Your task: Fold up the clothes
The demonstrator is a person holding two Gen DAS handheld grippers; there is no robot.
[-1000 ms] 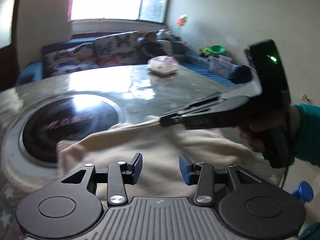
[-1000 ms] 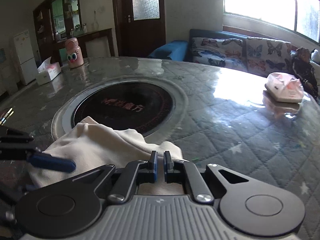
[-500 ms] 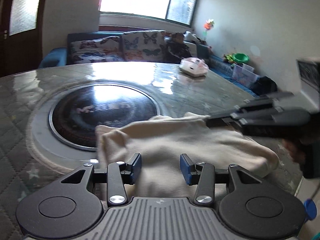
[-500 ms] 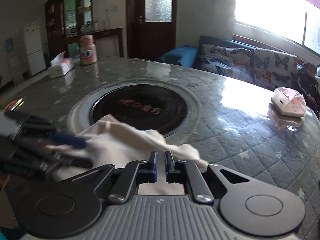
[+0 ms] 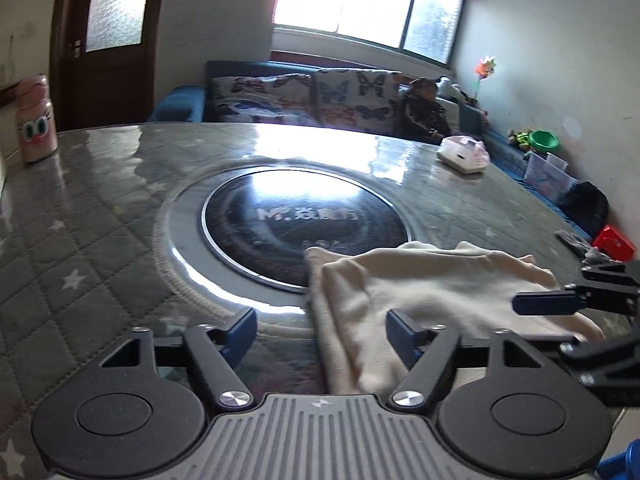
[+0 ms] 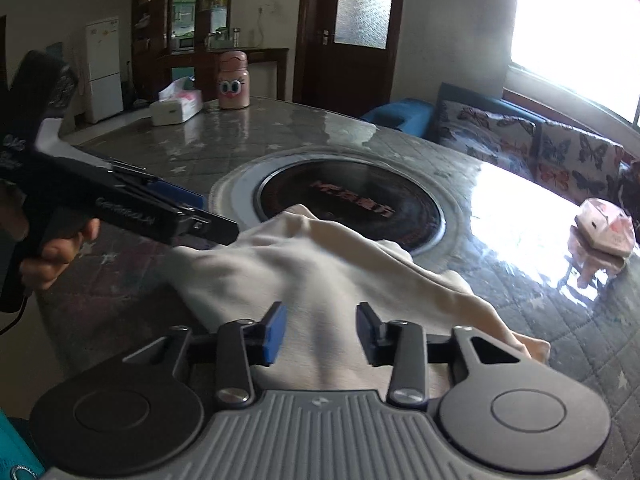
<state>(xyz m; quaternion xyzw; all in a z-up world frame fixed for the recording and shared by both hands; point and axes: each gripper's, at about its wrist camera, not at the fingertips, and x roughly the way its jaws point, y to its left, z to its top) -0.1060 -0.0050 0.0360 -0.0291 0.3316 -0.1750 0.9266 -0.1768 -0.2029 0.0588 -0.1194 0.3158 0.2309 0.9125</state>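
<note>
A cream garment [image 5: 432, 280] lies folded and a little rumpled on the grey quilted table, its far edge over the rim of the black round plate. My left gripper [image 5: 320, 330] hovers at the garment's left edge. Its jaws are opening wide, with cloth lying between them but untouched by the pads. My right gripper [image 6: 320, 328] sits over the near part of the garment [image 6: 320, 272]. Its jaws are also opening, and the pads are clear of the cloth. The other gripper's fingers [image 6: 176, 196] reach in from the left, held by a hand [image 6: 60, 248].
A black round plate [image 5: 304, 220] is set into the table's middle. A pink cartoon flask [image 6: 234, 80] and a tissue box [image 6: 176, 106] stand at the far edge. A pink-white pouch [image 6: 604, 228] lies at the right. A butterfly-print sofa [image 5: 304, 96] runs behind the table.
The right jaws, shut on the cloth's edge before, have come apart and let it go. The left jaws have spread wider. Both hands have shifted sideways along the garment.
</note>
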